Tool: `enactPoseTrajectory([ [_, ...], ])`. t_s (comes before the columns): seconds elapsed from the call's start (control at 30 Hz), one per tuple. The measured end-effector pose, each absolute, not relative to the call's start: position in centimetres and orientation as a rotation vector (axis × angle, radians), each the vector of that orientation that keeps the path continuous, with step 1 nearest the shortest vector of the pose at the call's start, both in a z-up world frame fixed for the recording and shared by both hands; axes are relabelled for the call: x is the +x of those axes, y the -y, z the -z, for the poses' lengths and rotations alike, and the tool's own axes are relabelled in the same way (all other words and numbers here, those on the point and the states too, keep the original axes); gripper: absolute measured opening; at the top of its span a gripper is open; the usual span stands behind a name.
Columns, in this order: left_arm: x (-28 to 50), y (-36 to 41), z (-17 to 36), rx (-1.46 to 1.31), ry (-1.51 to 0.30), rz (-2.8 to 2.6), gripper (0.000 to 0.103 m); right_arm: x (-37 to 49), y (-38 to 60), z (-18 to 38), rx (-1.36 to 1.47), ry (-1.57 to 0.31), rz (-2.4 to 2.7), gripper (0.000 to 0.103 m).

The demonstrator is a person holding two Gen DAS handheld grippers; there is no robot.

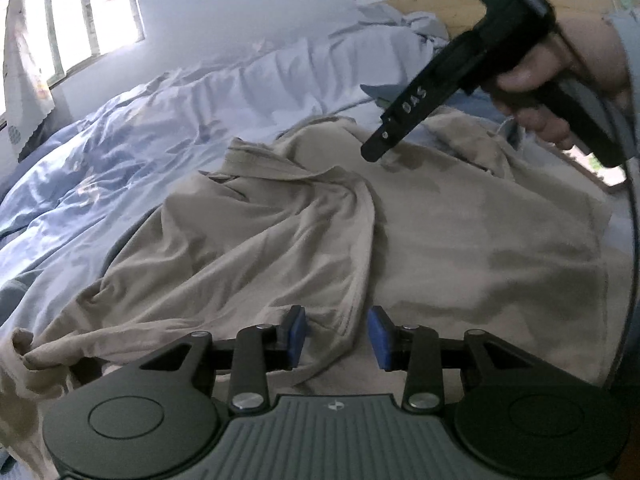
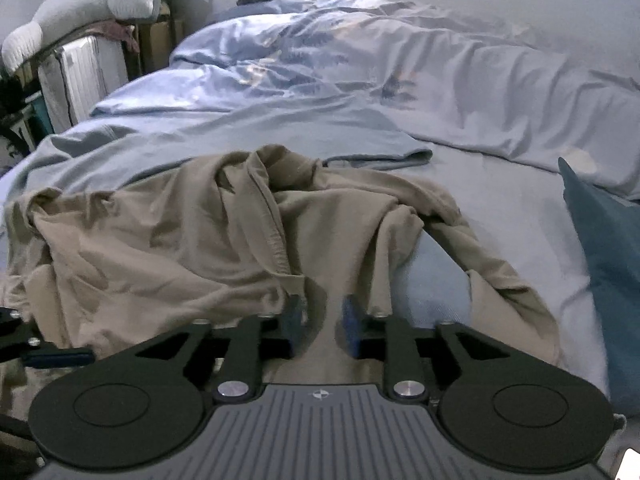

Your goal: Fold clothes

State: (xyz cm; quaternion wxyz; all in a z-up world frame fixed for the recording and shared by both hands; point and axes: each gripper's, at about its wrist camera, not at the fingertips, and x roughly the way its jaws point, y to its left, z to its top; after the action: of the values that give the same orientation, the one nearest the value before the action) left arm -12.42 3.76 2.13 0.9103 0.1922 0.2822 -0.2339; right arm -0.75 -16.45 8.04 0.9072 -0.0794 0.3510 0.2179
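Loosely, both tongs, left [image 1: 337, 338] and right [image 2: 322, 330], gape over the seemingly ungripped beige garment [image 1: 320, 232] on the bed [image 2: 500, 208].

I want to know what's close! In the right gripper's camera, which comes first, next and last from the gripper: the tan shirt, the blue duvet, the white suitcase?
1. Tan shirt, right at the right gripper.
2. Blue duvet, heaped behind the shirt.
3. White suitcase, far left, off the bed.
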Motion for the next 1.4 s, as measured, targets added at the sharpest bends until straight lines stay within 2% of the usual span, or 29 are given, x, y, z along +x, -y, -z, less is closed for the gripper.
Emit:
enactPoseTrajectory([
  [0.2,-12.0,-2.7,-1.4,0.468,-0.605,0.476,0.034,-1.3,16.6,-8.2,-0.135,-0.731,-0.507,0.029],
  [0.3,-11.9,-3.0,-1.5,0.461,-0.607,0.455,0.017,-1.9,16.5,-8.6,-0.112,-0.711,-0.612,0.03],
  [0.43,-12.0,-3.7,-2.3,0.432,-0.591,0.446,0.01,-3.9,14.8,-8.7,-0.202,-0.666,-0.866,0.03],
  [0.53,-12.5,-4.3,-2.8,0.418,-0.59,0.461,0.009,-5.7,13.1,-8.1,-0.331,-0.647,-0.987,0.03],
  [0.7,-12.7,-5.0,-3.2,0.398,-0.598,0.477,0.009,-7.6,10.5,-6.3,-0.593,-0.627,-1.004,0.038],
  [0.8,-12.7,-4.9,-3.0,0.408,-0.613,0.491,0.009,-9.0,9.4,-5.6,-0.741,-0.526,-1.015,0.039],
  [0.97,-12.6,-4.6,-2.6,0.422,-0.642,0.516,0.009,-10.8,8.1,-4.6,-0.894,-0.396,-1.074,0.044],
  [1.1,-12.9,-4.9,-2.5,0.427,-0.64,0.525,0.009,-10.8,7.3,-3.1,-0.974,-0.407,-1.065,0.044],
  [1.23,-13.0,-5.2,-2.5,0.431,-0.638,0.537,0.009,-10.3,7.4,-2.5,-1.003,-0.422,-1.05,0.042],
  [1.3,-13.1,-5.1,-2.4,0.437,-0.635,0.548,0.009,-10.2,7.2,-2.3,-1.015,-0.426,-1.054,0.038],
  [1.4,-13.2,-5.2,-2.5,0.432,-0.628,0.554,0.009,-10.0,7.1,-2.0,-1.019,-0.454,-1.092,0.016],
])
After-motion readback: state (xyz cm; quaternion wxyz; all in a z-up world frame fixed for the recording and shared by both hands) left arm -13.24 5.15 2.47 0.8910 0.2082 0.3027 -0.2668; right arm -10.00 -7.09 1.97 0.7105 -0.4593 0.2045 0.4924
